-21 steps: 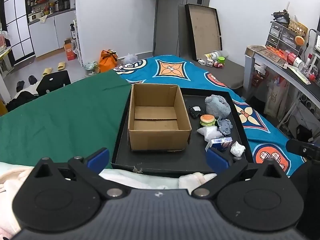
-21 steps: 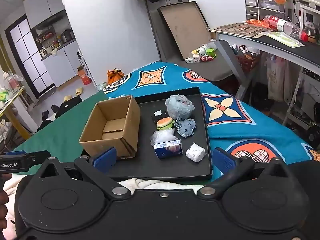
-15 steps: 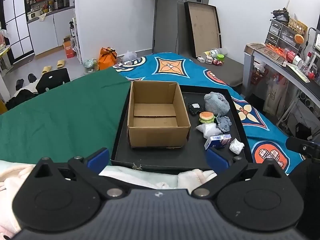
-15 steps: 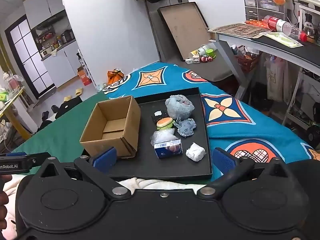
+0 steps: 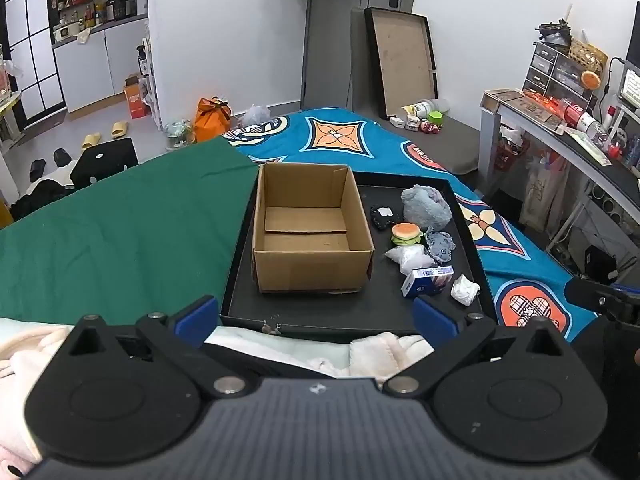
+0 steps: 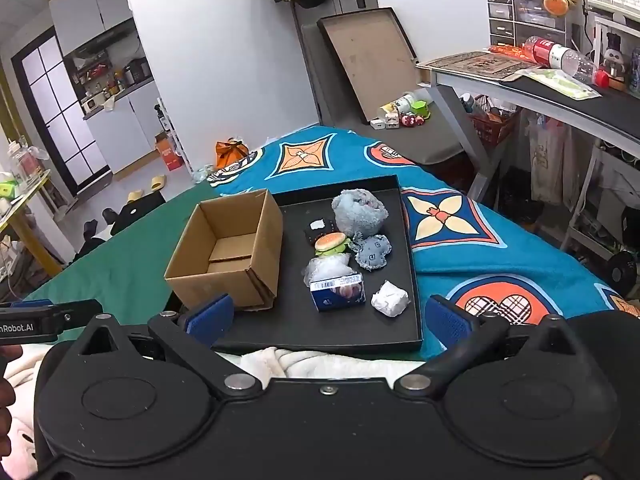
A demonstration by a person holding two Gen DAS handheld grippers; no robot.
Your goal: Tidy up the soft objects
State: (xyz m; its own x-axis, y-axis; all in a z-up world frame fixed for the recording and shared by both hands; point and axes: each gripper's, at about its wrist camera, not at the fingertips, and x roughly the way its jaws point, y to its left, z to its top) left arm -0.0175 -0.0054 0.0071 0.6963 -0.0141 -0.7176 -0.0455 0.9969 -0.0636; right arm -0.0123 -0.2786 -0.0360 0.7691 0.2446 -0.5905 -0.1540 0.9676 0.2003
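Left wrist view shows the left hand-held gripper (image 5: 316, 318) with its blue pads wide apart and nothing between them, held back from the shallow black rectangular tray (image 5: 320, 314) that lies on the bed. The right hand-held gripper (image 6: 327, 318) is likewise spread wide and empty, near the tray's front edge.

The step in hand looks like the first pick, so a sensible start is the nearest soft piece, the crumpled white paper wad (image 6: 390, 299) at the tray's front right. Coming down over it from above, closing gently, and lifting clear of the blue-and-white tissue packet (image 6: 338, 292) just beside it should avoid dragging neighbours. The open brown cardboard box (image 5: 310, 236) stands empty on the tray's left half and is probably the target; its thin walls could shift if bumped.

Counted on the tray: one box, one large grey-blue plush (image 6: 360, 212), one small blue-grey star-shaped plush (image 6: 372, 254), one burger-shaped squishy toy (image 6: 331, 243), one small black item with a white label (image 6: 318, 228), one clear crinkled plastic bag (image 6: 328, 268), one tissue packet, one paper wad. Seven loose items, all right of the box.
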